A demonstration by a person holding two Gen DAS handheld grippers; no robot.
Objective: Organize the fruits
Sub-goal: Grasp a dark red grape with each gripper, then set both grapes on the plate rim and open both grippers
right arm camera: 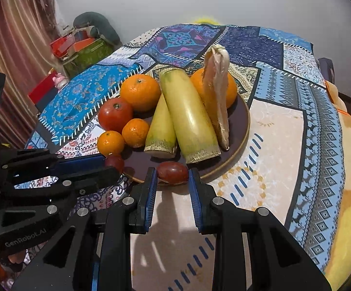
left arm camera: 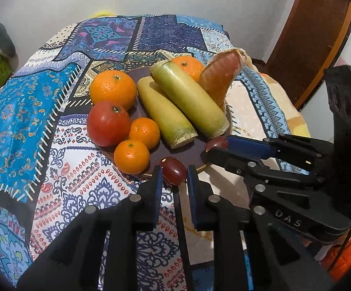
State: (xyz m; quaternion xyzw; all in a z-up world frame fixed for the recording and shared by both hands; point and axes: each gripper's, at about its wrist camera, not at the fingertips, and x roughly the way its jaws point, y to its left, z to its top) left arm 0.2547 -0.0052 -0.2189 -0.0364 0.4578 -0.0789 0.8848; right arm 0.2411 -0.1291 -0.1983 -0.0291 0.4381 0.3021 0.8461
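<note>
Left gripper (left arm camera: 174,177): jaws parted, a dark red grape (left arm camera: 173,170) sits between the blue pads, gaps visible on both sides; not clamped. Right gripper (right arm camera: 172,175): jaws likewise parted around a second red grape (right arm camera: 172,172), which rests on the near rim of the brown plate (right arm camera: 242,123); contact with the pads cannot be confirmed. Both grapes lie at the plate's front edge. Behind them: two small mandarins (right arm camera: 110,143), a red tomato-like fruit (right arm camera: 115,114), two pale green-yellow cut stalks (right arm camera: 190,118) side by side. Farther back, two large oranges (right arm camera: 140,92) and a husked brown piece (right arm camera: 215,92). Patterned blue tablecloth (right arm camera: 296,77) beneath everything.
</note>
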